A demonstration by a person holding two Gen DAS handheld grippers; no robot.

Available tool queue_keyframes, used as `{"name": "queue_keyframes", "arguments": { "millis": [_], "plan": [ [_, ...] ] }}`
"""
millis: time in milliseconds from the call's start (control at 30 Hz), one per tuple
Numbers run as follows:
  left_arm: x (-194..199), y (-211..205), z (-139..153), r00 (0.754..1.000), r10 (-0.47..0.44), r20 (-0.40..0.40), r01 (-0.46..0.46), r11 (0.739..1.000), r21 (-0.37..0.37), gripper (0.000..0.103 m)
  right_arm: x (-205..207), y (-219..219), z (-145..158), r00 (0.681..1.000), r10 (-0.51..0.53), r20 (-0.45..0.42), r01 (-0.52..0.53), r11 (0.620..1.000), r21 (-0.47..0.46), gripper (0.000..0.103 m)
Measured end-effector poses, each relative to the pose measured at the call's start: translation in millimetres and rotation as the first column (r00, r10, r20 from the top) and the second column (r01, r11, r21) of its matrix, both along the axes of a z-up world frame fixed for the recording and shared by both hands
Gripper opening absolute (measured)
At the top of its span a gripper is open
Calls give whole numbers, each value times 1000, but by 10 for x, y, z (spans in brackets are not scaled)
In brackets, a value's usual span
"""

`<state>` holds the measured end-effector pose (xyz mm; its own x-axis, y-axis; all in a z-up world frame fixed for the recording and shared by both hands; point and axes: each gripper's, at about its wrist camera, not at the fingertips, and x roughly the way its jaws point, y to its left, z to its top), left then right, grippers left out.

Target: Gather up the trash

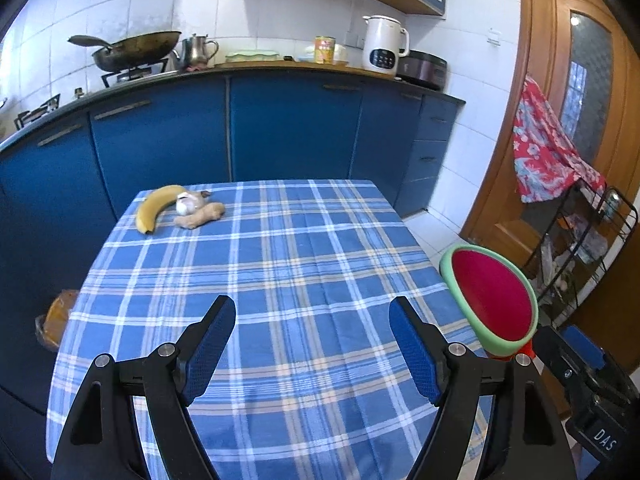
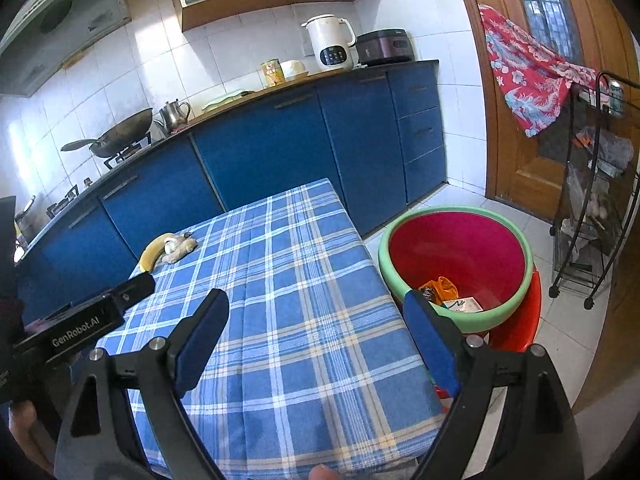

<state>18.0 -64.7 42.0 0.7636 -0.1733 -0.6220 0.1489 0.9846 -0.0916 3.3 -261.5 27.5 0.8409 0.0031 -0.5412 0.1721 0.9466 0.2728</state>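
Hovering wide apart, both grippers empty; banana (image 1: 156,207) lies on table (image 1: 304,264).

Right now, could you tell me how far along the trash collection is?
Done: the bin beside the table already holds some trash. In hand: nothing; the left gripper and right gripper are both open and empty above the cloth. Left: the banana, garlic and ginger sit clustered at the table's far left corner.
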Motion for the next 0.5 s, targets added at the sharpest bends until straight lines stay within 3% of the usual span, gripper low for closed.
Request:
{"name": "queue_keyframes", "arguments": {
  "millis": [500],
  "plan": [
    [-27, 28, 38, 999, 32, 22, -33, 999, 13, 80, 8, 22, -11, 1000, 6, -5, -6, 1000, -1, 88]
  ]
}}
